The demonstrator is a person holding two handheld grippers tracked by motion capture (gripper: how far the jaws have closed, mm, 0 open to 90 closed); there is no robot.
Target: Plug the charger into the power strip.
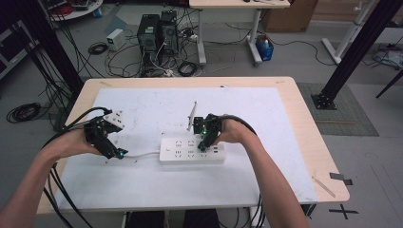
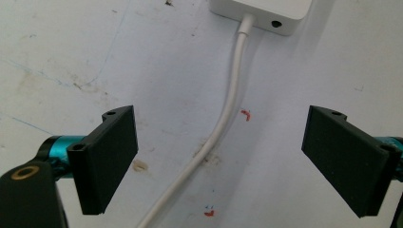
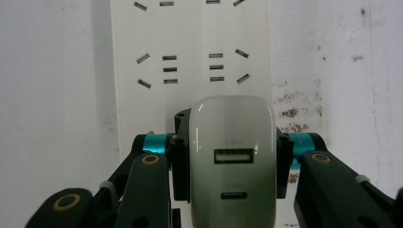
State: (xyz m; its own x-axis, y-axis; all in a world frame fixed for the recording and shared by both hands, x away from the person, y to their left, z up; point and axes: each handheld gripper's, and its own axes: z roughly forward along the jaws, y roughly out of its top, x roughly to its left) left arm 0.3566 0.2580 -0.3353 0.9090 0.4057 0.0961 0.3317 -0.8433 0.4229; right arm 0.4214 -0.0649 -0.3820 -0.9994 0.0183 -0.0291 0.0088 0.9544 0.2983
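Observation:
A white power strip [image 1: 191, 149] lies flat on the white mat, its white cable [image 1: 142, 154] running left. My right gripper [image 1: 205, 144] stands over the strip's right part, shut on a white USB charger [image 3: 233, 161]. The black pads [image 3: 179, 166] press on the charger's two sides, and its USB ports face the camera. Beyond it the strip [image 3: 190, 61] shows rows of sockets. My left gripper [image 1: 119, 154] rests low at the strip's left, open. Its jaws stand wide on either side of the cable [image 2: 223, 118], apart from it. The strip's end [image 2: 266, 12] lies just ahead.
A thin pale stick [image 1: 192, 114] lies on the mat behind the strip. Near the table's front right corner are a wooden stick [image 1: 323, 186] and a piece of black tape [image 1: 341, 178]. The mat [image 1: 142, 190] covers most of the wooden table [image 1: 304, 123].

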